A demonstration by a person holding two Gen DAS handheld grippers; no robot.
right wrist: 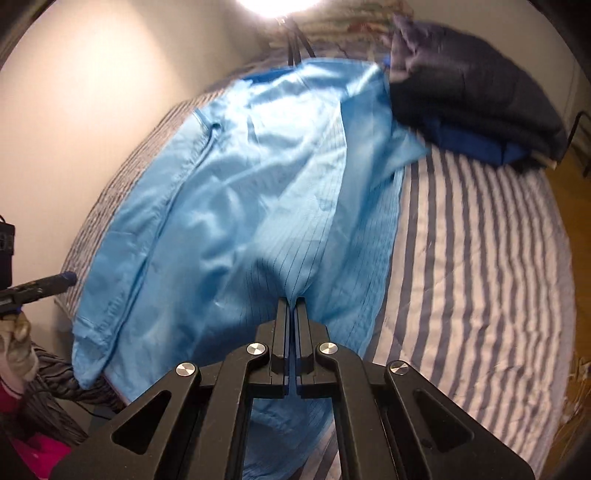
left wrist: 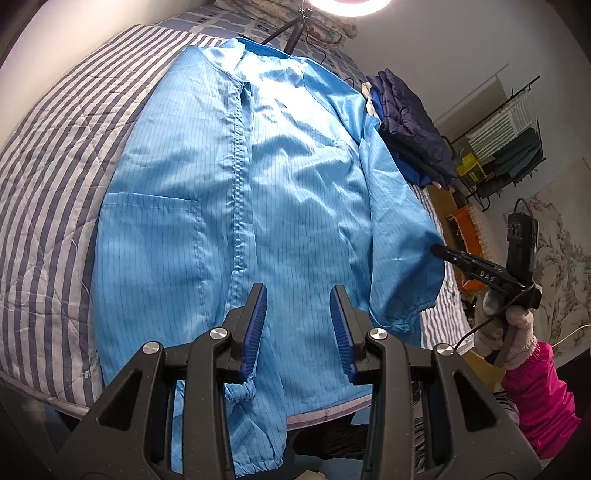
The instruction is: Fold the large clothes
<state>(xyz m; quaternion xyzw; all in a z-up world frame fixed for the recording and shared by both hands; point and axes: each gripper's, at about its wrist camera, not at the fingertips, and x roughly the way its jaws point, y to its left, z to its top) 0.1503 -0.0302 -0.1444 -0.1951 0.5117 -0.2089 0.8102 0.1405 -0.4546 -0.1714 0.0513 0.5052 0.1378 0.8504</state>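
The right gripper (right wrist: 294, 301) pinches the coat's (left wrist: 236, 206) sleeve at its tips; the left gripper (left wrist: 298, 295) hovers part-open above the hem. Sleeve fold underway; next, carry it inward.

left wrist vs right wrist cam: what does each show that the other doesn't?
Left wrist only: the chest pocket, a wire rack by the wall, and the left gripper with jaws apart over the hem.
Right wrist only: the right gripper shut on a pinch of fabric, and the bare striped bedspread beside the garment.
Both: the light blue jacket, the dark folded pile, the ring light.
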